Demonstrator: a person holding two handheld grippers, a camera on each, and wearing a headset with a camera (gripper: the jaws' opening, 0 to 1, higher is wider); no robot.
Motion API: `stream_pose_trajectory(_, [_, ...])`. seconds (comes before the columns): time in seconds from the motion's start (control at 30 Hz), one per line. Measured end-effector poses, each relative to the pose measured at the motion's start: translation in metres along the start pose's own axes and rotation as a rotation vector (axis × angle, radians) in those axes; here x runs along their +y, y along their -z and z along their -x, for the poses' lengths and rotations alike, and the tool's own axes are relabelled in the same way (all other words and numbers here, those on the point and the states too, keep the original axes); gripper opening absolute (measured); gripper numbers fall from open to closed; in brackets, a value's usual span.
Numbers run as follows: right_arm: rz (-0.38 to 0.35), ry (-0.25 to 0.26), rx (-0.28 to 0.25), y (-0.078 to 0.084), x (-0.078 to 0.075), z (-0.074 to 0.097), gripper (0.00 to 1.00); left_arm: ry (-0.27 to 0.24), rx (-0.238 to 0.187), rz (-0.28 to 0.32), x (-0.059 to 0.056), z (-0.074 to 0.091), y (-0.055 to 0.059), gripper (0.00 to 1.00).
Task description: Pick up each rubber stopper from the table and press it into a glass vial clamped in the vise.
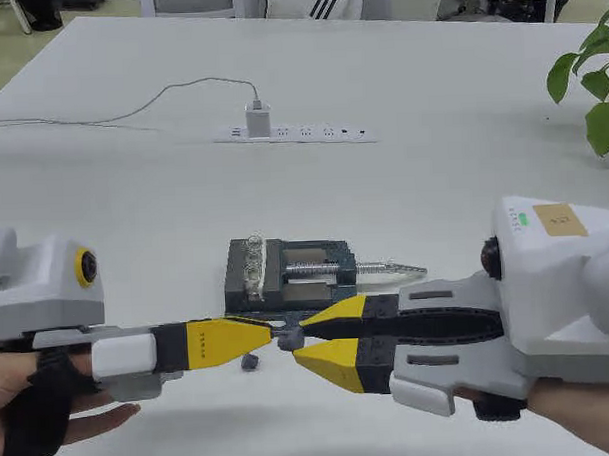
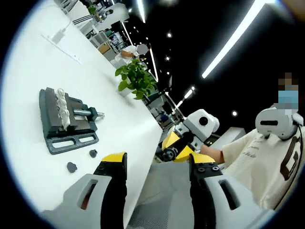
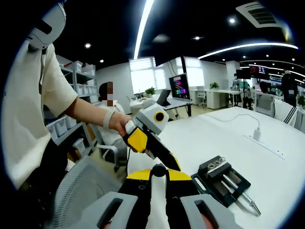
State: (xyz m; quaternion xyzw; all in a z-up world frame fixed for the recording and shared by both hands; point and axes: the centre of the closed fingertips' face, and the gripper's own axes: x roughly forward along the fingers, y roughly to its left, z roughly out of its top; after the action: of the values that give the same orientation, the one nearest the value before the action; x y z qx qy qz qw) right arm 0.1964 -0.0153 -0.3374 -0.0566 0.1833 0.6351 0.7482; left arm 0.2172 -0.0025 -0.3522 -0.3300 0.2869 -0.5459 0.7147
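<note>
A dark metal vise [image 1: 304, 271] stands mid-table and clamps a row of clear glass vials [image 1: 254, 262]; the left gripper view shows the vise [image 2: 66, 121] as well. My right gripper [image 1: 294, 338] comes in from the right, shut on a grey rubber stopper [image 1: 288, 339], which sits dark between its tips [image 3: 158, 170]. My left gripper [image 1: 269, 336] points at it from the left, almost tip to tip, with its jaws open [image 2: 157, 162] and nothing between them. One loose stopper [image 1: 250, 363] lies on the table in front of the vise. Two stoppers [image 2: 71, 167] [image 2: 93, 153] lie near the vise base.
A white power strip [image 1: 296, 134] with a plugged-in charger [image 1: 258, 119] and its cable lies behind the vise. A potted plant [image 1: 592, 83] leans in at the right edge. The vise screw handle [image 1: 391, 274] sticks out to the right. A seated person [image 3: 110, 112] is in the background.
</note>
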Motion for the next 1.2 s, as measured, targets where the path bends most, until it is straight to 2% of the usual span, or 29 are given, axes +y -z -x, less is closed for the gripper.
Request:
stream_pose_trajectory(0.03, [-0.006,0.002,0.003,0.001,-0.001,0.0,0.05,-0.025,0.022,-0.05,0.004,0.001,0.003,0.57])
stream_pose_trajectory(0.17, [-0.008,0.003,0.024,0.007,-0.002,-0.001,0.05,-0.105,0.078,-0.157,0.014,0.003,0.011,0.71])
stream_pose_trajectory(0.2, [-0.011,0.002,0.028,0.009,-0.002,-0.001,0.05,-0.117,0.078,-0.197,0.015,0.003,0.01,0.73])
stream_pose_trajectory(0.27, [-0.012,0.004,0.037,0.011,-0.003,-0.001,0.05,-0.133,0.081,-0.237,0.017,0.004,0.009,0.78])
stream_pose_trajectory(0.33, [-0.007,0.008,0.045,0.013,-0.004,-0.001,0.05,-0.174,0.086,-0.3,0.022,0.007,0.007,0.82])
stream_pose_trajectory(0.43, [-0.011,0.008,0.053,0.016,-0.005,-0.001,0.05,-0.235,0.104,-0.379,0.03,0.01,0.006,0.92])
stream_pose_trajectory(0.47, [-0.011,0.008,0.056,0.017,-0.006,-0.001,0.05,-0.254,0.098,-0.415,0.031,0.011,0.003,0.96])
stream_pose_trajectory(0.57, [-0.01,0.008,0.063,0.019,-0.006,-0.002,0.05,-0.301,0.113,-0.428,0.036,0.014,0.002,0.99])
stream_pose_trajectory(0.6, [-0.011,0.007,0.065,0.02,-0.007,-0.002,0.05,-0.327,0.133,-0.46,0.039,0.016,0.002,0.99])
stream_pose_trajectory(0.63, [-0.013,0.005,0.068,0.021,-0.007,-0.003,0.05,-0.362,0.185,-0.521,0.045,0.02,0.005,0.99])
stream_pose_trajectory(0.7, [-0.01,0.005,0.079,0.023,-0.008,-0.004,0.05,-0.399,0.231,-0.567,0.051,0.024,0.009,0.99])
stream_pose_trajectory(0.77, [-0.008,0.005,0.086,0.026,-0.009,-0.005,0.05,-0.403,0.226,-0.573,0.05,0.023,0.009,0.99])
stream_pose_trajectory(0.87, [-0.013,0.006,0.102,0.03,-0.012,-0.006,0.05,-0.446,0.269,-0.627,0.057,0.028,0.014,0.99])
stream_pose_trajectory(0.93, [-0.015,0.008,0.115,0.033,-0.014,-0.006,0.05,-0.456,0.257,-0.625,0.058,0.029,0.013,0.99])
stream_pose_trajectory(1.03, [-0.019,0.028,0.165,0.041,-0.02,-0.005,0.05,-0.498,0.261,-0.668,0.061,0.033,0.013,0.99])
stream_pose_trajectory(1.1, [-0.022,0.033,0.18,0.043,-0.023,-0.004,0.05,-0.506,0.252,-0.682,0.061,0.034,0.012,0.99])
stream_pose_trajectory(1.2, [-0.032,0.042,0.212,0.047,-0.028,-0.003,0.05,-0.516,0.265,-0.697,0.061,0.037,0.015,0.99])
